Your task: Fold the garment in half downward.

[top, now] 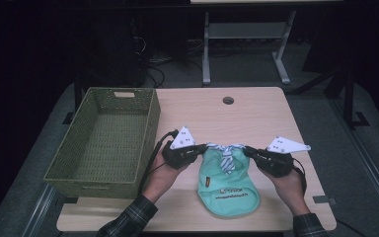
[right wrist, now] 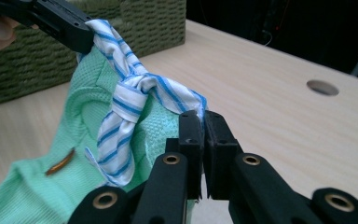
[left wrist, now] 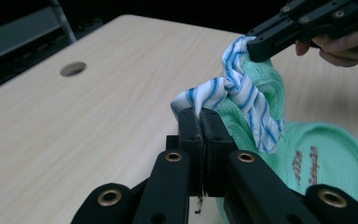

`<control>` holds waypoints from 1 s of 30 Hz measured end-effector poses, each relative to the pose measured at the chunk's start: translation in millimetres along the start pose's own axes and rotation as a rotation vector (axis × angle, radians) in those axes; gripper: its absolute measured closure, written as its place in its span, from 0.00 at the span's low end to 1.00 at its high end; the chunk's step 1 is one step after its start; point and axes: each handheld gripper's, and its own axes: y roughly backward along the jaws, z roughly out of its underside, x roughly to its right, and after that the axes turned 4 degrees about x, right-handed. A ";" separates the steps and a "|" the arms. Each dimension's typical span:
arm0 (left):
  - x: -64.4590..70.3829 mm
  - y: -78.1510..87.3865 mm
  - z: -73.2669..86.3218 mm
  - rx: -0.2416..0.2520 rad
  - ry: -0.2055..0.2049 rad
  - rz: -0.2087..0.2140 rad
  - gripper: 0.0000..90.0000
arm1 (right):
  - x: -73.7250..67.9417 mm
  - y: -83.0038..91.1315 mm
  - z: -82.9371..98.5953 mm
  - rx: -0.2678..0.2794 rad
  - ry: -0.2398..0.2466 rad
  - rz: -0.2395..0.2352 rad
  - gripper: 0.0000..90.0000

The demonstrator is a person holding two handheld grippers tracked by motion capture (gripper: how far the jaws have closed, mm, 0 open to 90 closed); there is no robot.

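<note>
1. My left gripper [left wrist: 200, 116] has its jaws pressed together on one end of the striped collar [left wrist: 242, 93]; in the left gripper view the white-and-blue cloth comes out right at the jaw tips.
2. My right gripper [right wrist: 199, 119] is clamped the same way on the collar's other end, the cloth pinched between its two jaws in the right gripper view.
3. In the high view the two grippers face each other over the near middle of the table [top: 256, 113], left one at the garment's left shoulder, right one at its right shoulder, with the collar stretched between them.
4. The collar belongs to a small green shirt [top: 228, 185]. A striped tie [right wrist: 116, 144] hangs from the knot at the collar's middle, down over the shirt's front.
5. The collar end is lifted a little; the shirt's lower part lies flat on the table, reaching toward me, with dark lettering near its hem.
6. My hands hold the grippers from below, sleeves at the table's near edge.
7. A green woven basket [top: 150, 118] stands on the table's left side, just beside my left gripper.
8. A round hole [top: 228, 100] sits in the tabletop near the far edge.
</note>
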 end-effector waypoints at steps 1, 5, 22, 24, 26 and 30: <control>-3.3 1.2 -4.3 0.007 -0.007 -0.009 0.98 | 1.0 -1.0 -3.5 0.006 0.001 0.002 0.96; -14.2 8.3 -24.7 0.058 -0.013 -0.049 0.98 | 5.5 -2.7 -23.9 0.056 0.021 0.020 0.96; 20.0 7.0 15.7 0.007 -0.035 0.015 0.97 | -16.0 7.3 10.3 0.016 0.030 0.011 0.96; 25.1 7.9 19.5 0.006 -0.035 0.033 0.97 | -17.1 8.5 12.6 0.009 0.024 0.007 0.95; 31.6 8.6 22.8 -0.001 -0.040 0.052 0.97 | -18.0 10.0 15.7 0.003 0.013 0.001 0.95; 38.6 9.7 25.9 -0.005 -0.034 0.078 0.97 | -20.6 13.9 20.5 -0.011 0.013 -0.008 0.94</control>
